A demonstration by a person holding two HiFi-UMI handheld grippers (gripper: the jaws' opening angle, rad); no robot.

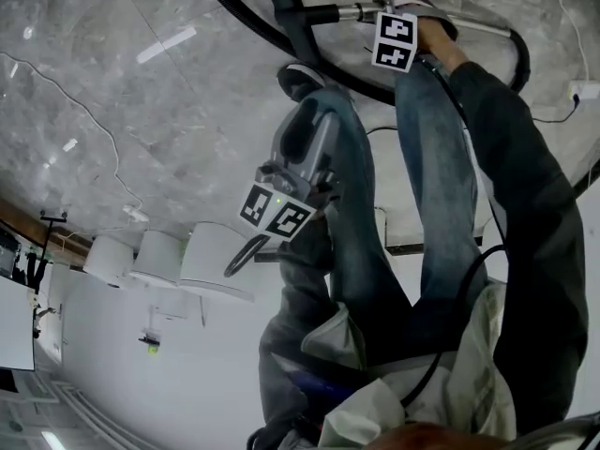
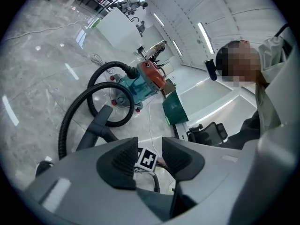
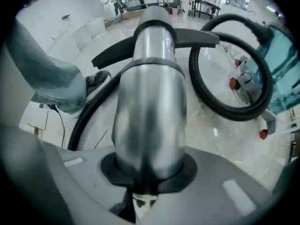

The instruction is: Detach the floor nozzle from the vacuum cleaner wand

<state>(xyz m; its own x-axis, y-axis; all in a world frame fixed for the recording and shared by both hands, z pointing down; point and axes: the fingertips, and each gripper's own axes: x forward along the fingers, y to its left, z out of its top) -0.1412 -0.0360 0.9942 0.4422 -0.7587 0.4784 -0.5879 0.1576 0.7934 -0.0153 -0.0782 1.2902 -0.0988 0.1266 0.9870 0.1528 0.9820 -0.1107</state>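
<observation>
A silver metal wand (image 3: pixel 150 102) runs away from my right gripper (image 3: pixel 150 168) to a flat dark floor nozzle (image 3: pixel 197 36) lying across its far end. The right gripper points down and is shut on the wand, with a pad pressing on each side. In the head view that gripper (image 1: pixel 384 12) sits at the top on the wand (image 1: pixel 342 12), its marker cube beside a hand. My left gripper (image 2: pixel 149 156) is open with nothing between its pads. In the head view the left gripper (image 1: pixel 309 134) hangs in front of the person's jeans, apart from the wand.
A black ribbed hose (image 3: pixel 220 102) loops over the marble floor to a teal and orange vacuum body (image 2: pixel 140 83). The person's legs and a shoe (image 1: pixel 300 78) stand close beside the wand. A thin cable (image 1: pixel 112 157) trails on the floor. White curved furniture (image 1: pixel 159 261) stands nearby.
</observation>
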